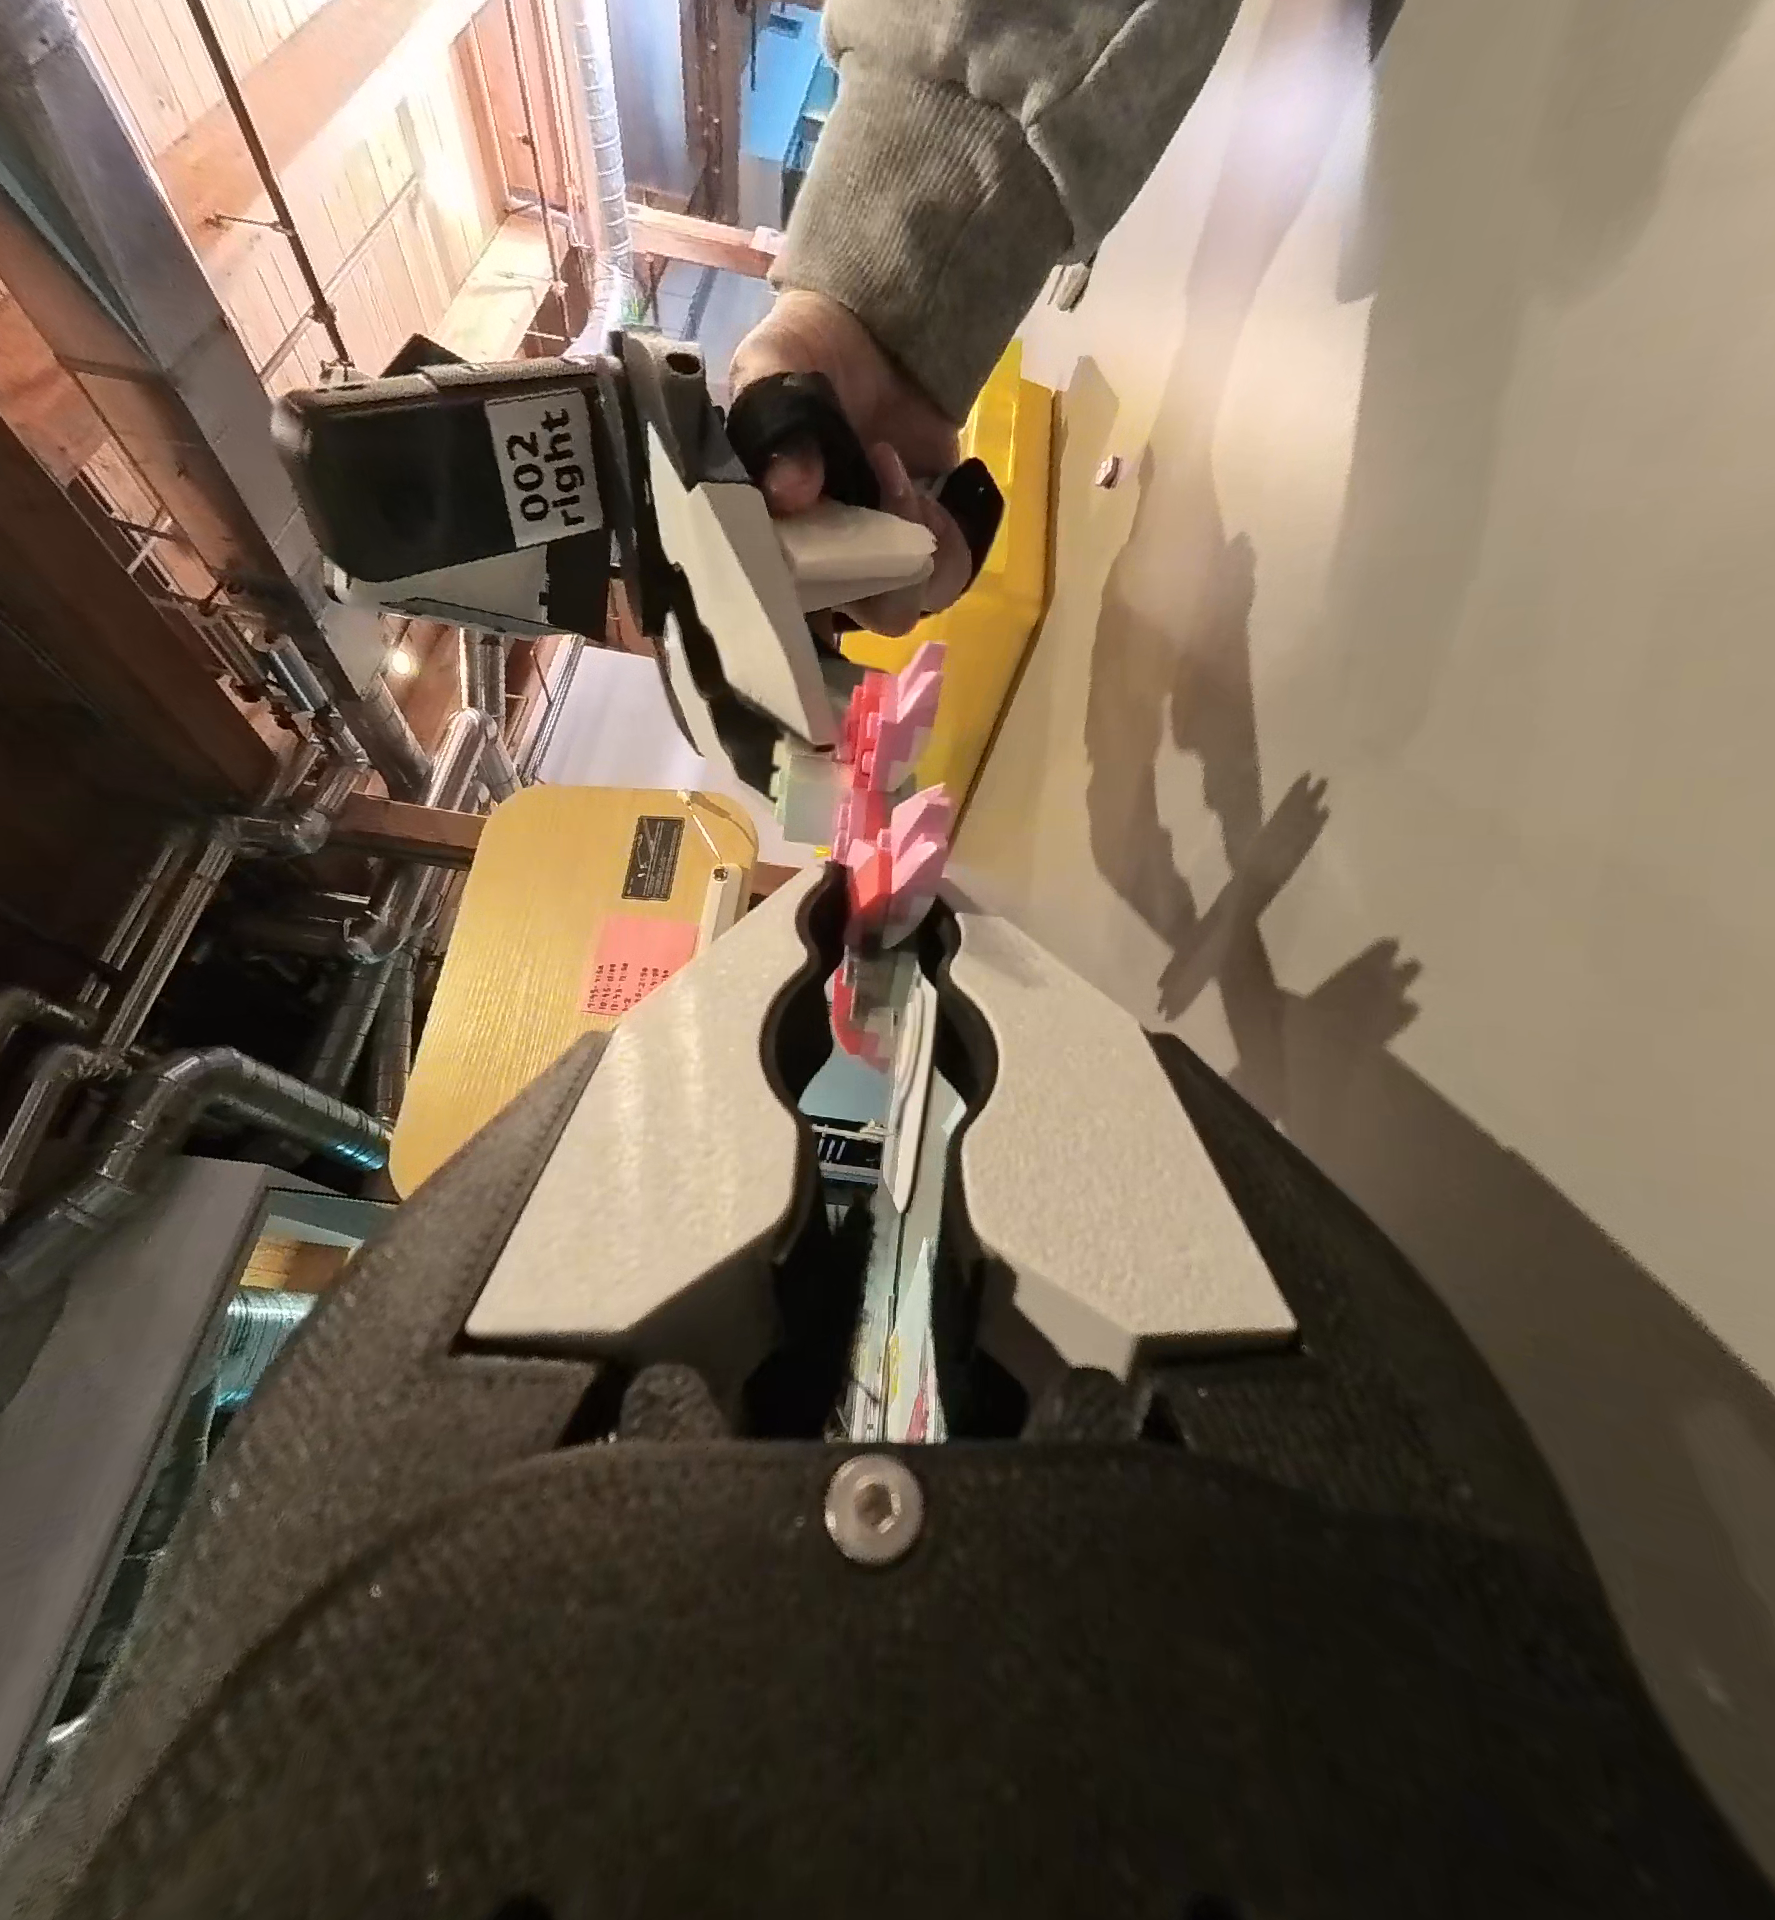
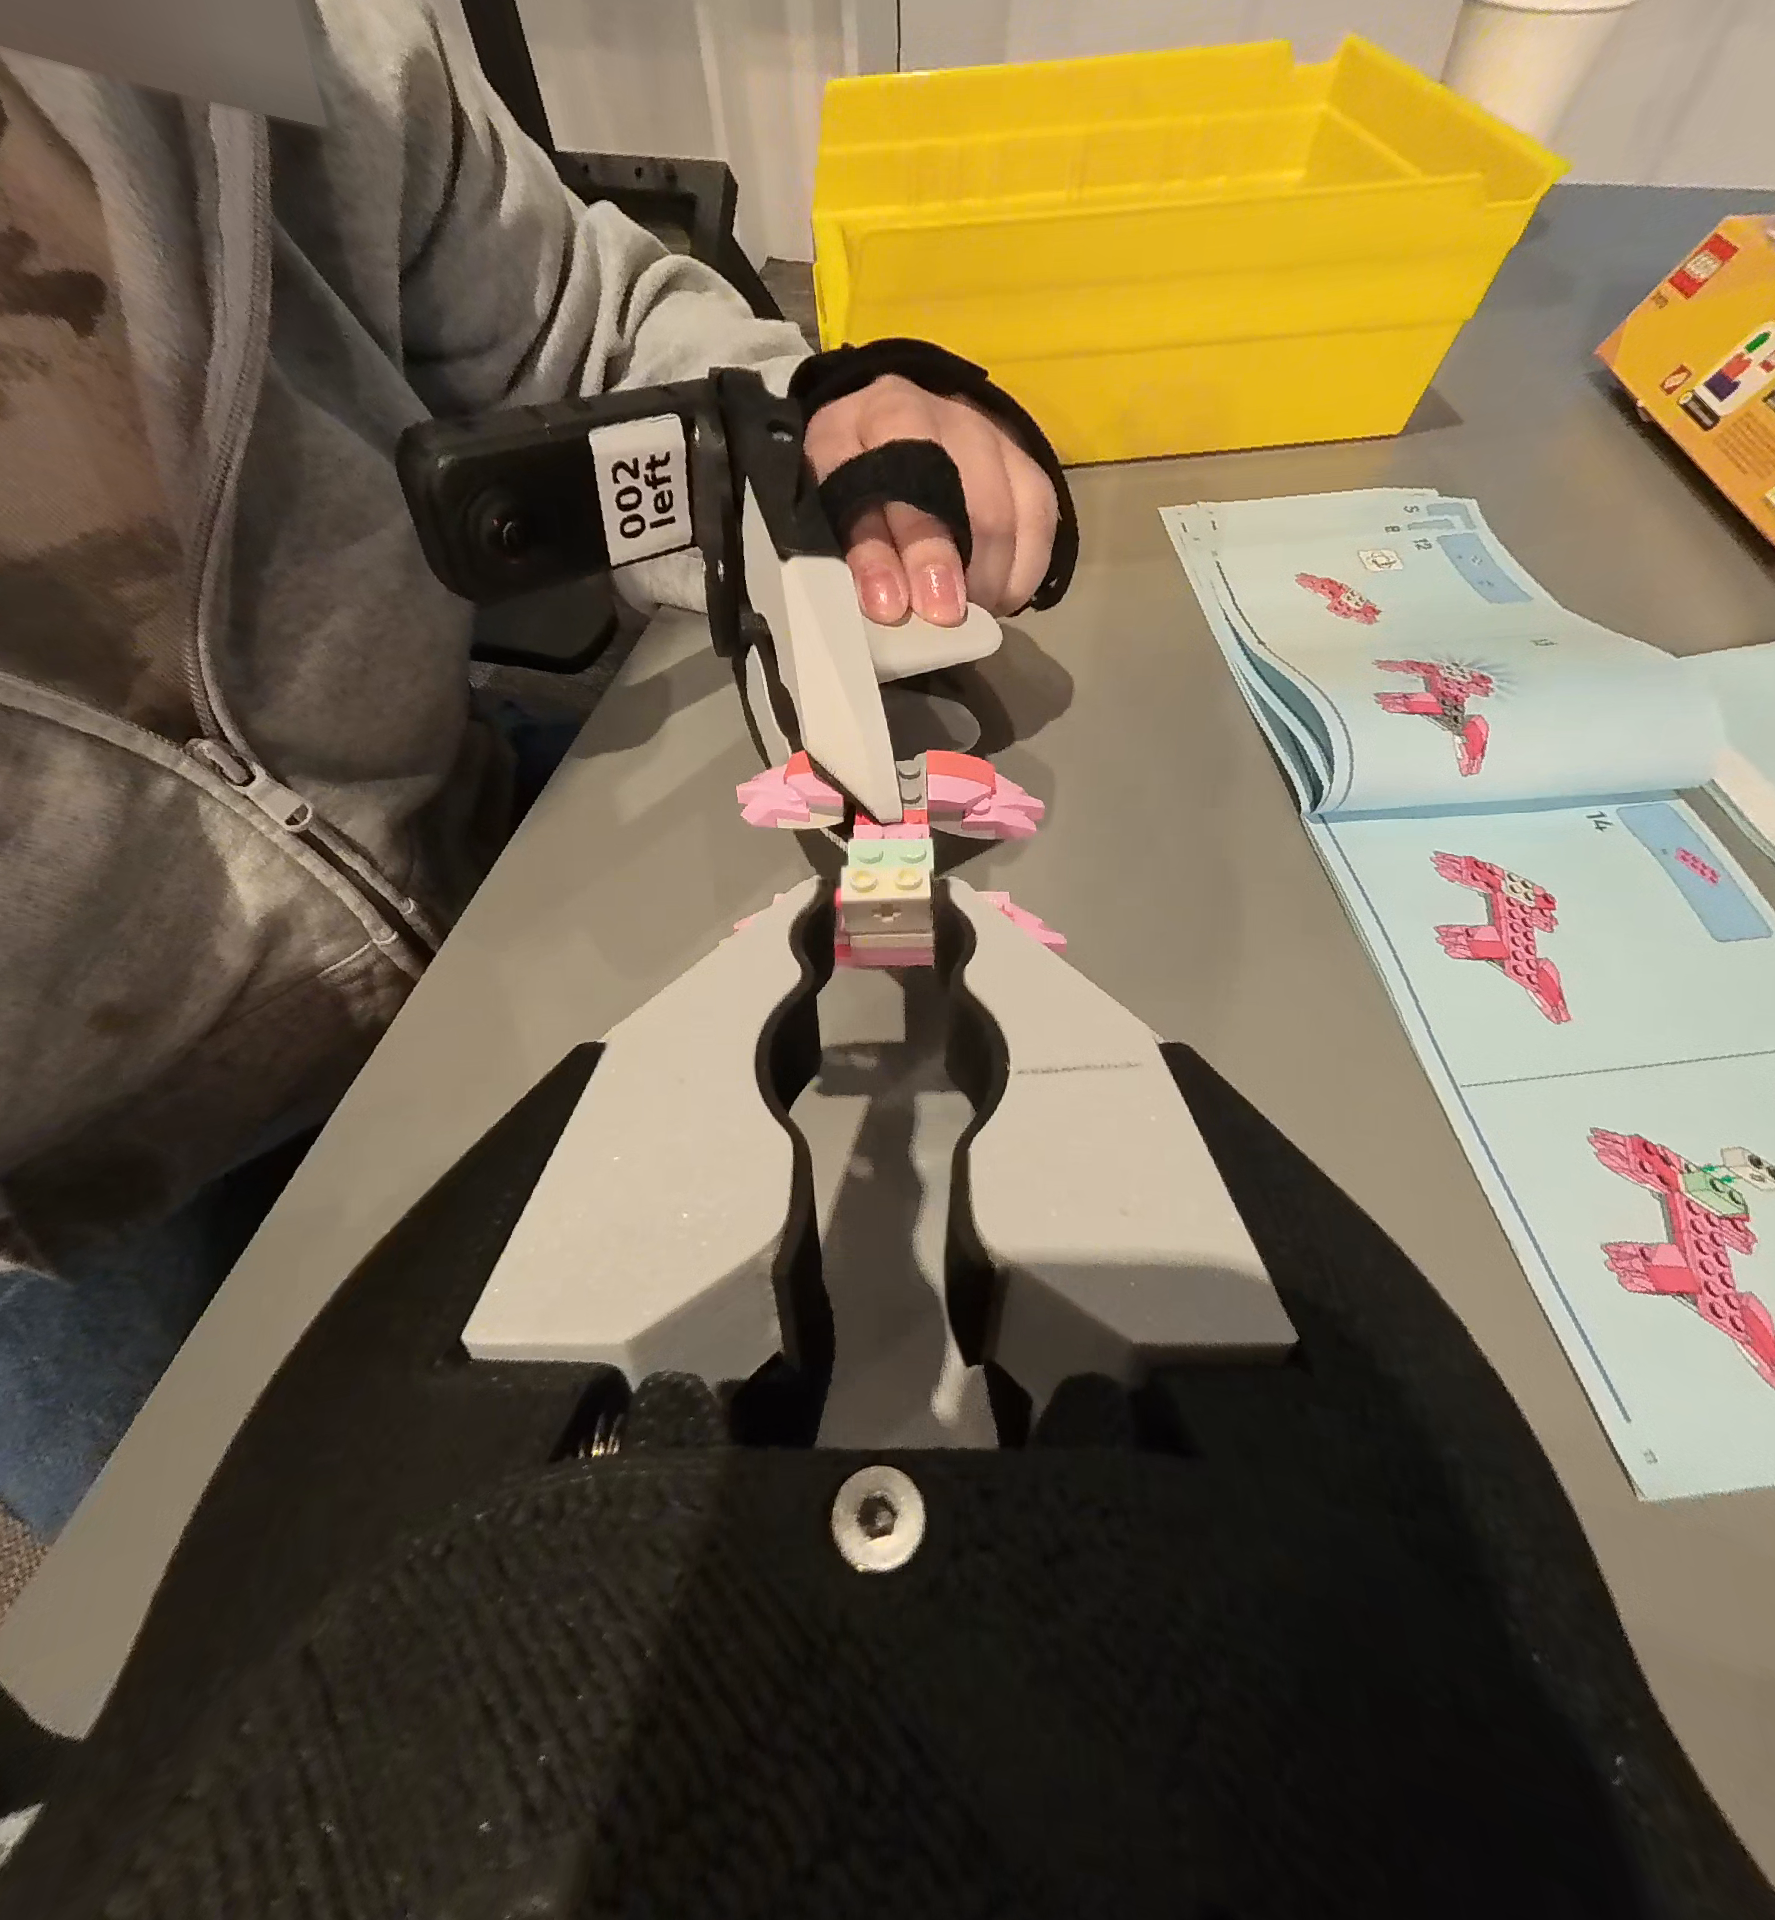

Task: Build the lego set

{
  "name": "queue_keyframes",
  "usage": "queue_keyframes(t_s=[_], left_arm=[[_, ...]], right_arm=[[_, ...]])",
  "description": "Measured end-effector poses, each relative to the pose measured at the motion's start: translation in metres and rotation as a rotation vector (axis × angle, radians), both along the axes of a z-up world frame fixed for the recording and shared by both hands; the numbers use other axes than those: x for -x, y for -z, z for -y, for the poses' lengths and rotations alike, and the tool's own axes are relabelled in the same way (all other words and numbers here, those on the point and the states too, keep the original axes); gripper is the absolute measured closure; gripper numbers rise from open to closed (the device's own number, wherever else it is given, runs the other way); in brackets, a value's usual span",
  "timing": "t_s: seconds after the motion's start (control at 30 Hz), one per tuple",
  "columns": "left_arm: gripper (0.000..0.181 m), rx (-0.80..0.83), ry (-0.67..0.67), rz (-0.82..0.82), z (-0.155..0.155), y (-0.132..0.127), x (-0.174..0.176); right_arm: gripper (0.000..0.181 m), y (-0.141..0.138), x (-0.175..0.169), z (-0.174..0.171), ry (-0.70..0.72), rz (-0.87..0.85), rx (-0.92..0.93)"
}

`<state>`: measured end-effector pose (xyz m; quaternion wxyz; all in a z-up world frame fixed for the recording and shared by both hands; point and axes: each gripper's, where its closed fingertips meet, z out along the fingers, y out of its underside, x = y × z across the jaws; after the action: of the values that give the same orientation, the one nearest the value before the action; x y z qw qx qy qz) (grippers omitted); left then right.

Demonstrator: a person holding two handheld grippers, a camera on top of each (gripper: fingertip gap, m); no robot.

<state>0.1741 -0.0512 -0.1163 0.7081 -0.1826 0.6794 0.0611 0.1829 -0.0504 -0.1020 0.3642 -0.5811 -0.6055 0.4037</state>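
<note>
The right tongs (image 2: 883,925) clench the grey-and-green block end of the pink lego model (image 2: 888,831), held above the desk (image 2: 1153,727). The left tongs (image 2: 888,805) pinch its winged far end (from above). Beyond lie the open instruction booklet (image 2: 1548,935) and yellow bin (image 2: 1163,281).

A white sticker (image 1: 557,473) with black print sits on a black camera (image 1: 415,488) at ten o'clock in the left wrist view. At nine o'clock, a pale wooden panel (image 1: 530,987) carries a small black plate (image 1: 654,862) and a pink note (image 1: 639,971), both too small to read.

In the right wrist view, a second white sticker (image 2: 646,506) marks the black camera (image 2: 498,520) at eleven o'clock. At three o'clock on the desk (image 2: 1122,623), an open light-blue instruction booklet (image 2: 1548,935) bears printed step numbers. At two o'clock, an orange box (image 2: 1735,384) shows a brand logo and barcode.
</note>
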Motion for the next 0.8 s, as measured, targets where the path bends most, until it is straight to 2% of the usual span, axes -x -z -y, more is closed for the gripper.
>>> queue_keyframes(t_s=[0.17,0.33,0.43,0.57,0.73,0.8], left_arm=[[0.169,0.011,0.001,0.018,-0.001,-0.004,0.001],[0.169,0.029,-0.018,0.041,-0.006,-0.009,0.005],[0.169,0.068,-0.033,0.06,-0.013,-0.014,0.009],[0.169,0.1,-0.044,0.086,-0.019,-0.02,0.015],[0.169,0.111,-0.044,0.073,-0.02,-0.017,0.014],[0.169,0.112,-0.043,0.07,-0.02,-0.016,0.014]], right_arm=[[0.155,-0.002,0.001,-0.002,0.014,-0.02,-0.001],[0.125,-0.017,-0.006,-0.016,0.106,-0.088,-0.105],[0.113,-0.028,-0.016,-0.028,0.198,-0.118,-0.335],[0.103,-0.021,-0.015,-0.044,0.326,0.014,-0.73],[0.111,-0.003,0.002,-0.048,0.336,0.241,-1.249],[0.118,-0.004,0.008,-0.045,0.331,0.273,-1.378]])
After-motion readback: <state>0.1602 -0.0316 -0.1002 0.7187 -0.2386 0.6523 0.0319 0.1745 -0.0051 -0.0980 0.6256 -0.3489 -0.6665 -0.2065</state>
